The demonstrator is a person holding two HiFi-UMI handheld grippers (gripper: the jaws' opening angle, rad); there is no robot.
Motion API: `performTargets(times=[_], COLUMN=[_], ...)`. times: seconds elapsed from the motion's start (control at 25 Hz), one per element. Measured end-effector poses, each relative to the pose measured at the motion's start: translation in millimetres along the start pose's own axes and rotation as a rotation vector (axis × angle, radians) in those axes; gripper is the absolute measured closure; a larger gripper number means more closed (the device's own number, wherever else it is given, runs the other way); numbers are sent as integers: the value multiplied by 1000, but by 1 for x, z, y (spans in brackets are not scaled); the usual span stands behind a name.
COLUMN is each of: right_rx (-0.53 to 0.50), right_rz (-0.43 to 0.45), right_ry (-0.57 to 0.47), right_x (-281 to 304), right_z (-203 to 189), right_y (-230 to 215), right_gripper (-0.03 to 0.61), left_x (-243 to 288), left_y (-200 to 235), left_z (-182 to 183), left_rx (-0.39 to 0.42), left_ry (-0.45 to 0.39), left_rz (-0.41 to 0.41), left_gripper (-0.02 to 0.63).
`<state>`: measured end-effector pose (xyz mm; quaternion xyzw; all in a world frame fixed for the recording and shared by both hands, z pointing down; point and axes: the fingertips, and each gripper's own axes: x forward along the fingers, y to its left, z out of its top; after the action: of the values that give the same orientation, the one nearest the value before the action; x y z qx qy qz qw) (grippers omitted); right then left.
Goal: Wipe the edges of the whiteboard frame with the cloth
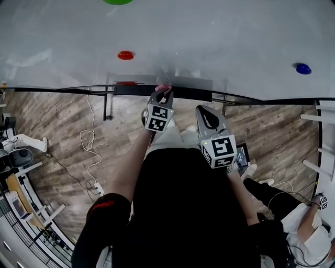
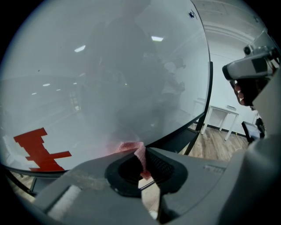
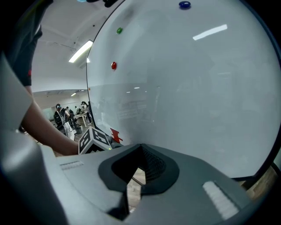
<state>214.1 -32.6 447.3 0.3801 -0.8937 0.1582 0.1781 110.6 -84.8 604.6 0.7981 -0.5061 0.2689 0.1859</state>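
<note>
The whiteboard [image 1: 209, 47] fills the top of the head view, and its dark lower frame edge [image 1: 246, 97] runs across below it. My left gripper [image 1: 163, 91] is up against that lower edge, shut on a pink-red cloth [image 1: 164, 87]. In the left gripper view the cloth [image 2: 134, 147] sticks out of the closed left gripper [image 2: 142, 165] and touches the board just above the black frame [image 2: 175, 132]. My right gripper [image 1: 205, 111] hangs a little back from the board, shut with nothing in it. Its own view shows the right gripper [image 3: 140, 151] facing the whiteboard [image 3: 189, 88].
A red magnet [image 1: 125, 55], a blue magnet [image 1: 303, 68] and a green magnet [image 1: 118, 1] sit on the board, with a red tape mark [image 1: 128, 82] near the lower edge. A white cable [image 1: 89, 152] lies on the wood floor. White furniture [image 1: 324, 136] stands at right; a person [image 1: 309, 230] is at lower right.
</note>
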Motion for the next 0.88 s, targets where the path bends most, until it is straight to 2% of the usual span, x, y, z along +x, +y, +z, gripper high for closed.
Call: performTargets(times=[0.24, 0.56, 0.88], right_rx=[27, 30, 2], right_rz=[-57, -91, -81], right_ry=[-20, -28, -26], right_x=[1, 7, -2], right_z=[5, 3, 3], right_y=[10, 40, 37], right_gripper=[577, 577, 577], left_x=[1, -3, -3], left_y=[-5, -5, -10], left_z=[-1, 4, 1], left_rx=[-11, -13, -15], left_ry=[19, 2, 18], left_rz=[-47, -82, -90], left_gripper=[597, 597, 597])
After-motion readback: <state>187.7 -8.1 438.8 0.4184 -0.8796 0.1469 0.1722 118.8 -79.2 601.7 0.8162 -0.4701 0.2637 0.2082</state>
